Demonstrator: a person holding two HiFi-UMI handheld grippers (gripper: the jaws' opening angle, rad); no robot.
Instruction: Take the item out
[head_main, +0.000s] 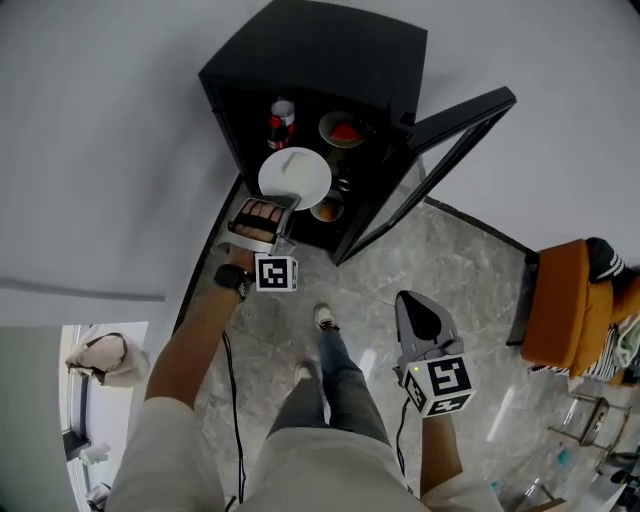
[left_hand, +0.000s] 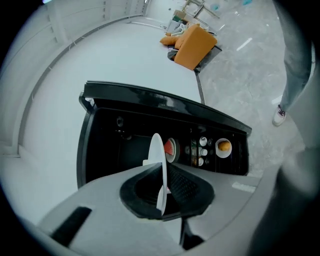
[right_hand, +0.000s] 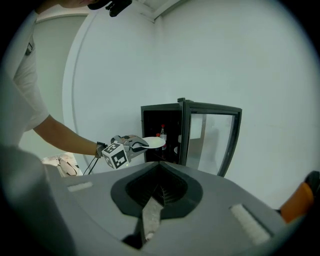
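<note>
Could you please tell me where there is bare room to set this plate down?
The marble floor between the fridge door and the orange chair is bare for the plate. Inside the fridge it is crowded with a bottle and bowls.

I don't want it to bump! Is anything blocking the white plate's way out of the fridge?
Nothing visible does. The left tool grips the white plate at the open front of the fridge; the door is swung aside.
</note>
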